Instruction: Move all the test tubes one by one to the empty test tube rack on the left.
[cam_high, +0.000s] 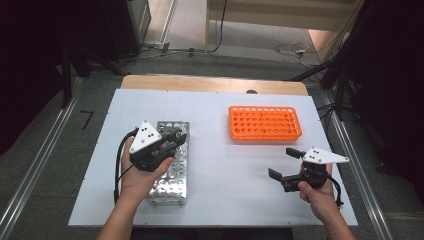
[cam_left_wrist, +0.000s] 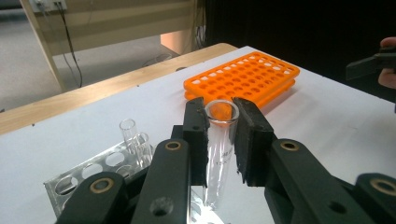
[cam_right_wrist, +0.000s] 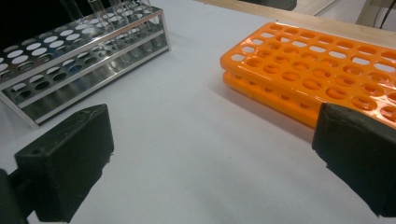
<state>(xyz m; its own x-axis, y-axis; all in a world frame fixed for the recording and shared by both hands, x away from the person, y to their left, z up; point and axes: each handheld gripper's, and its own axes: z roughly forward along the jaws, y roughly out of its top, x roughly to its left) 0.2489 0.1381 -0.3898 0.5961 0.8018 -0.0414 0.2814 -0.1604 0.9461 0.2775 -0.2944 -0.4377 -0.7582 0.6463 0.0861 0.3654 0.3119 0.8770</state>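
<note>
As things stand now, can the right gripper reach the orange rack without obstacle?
Probably yes. The right gripper is open and holds nothing, and bare white table lies between its jaws and the orange rack.

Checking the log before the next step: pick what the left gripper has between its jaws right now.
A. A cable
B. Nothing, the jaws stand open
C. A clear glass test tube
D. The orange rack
C: in the left gripper view the left gripper has its jaws shut on a clear glass test tube, open mouth up, above the metal rack.
</note>
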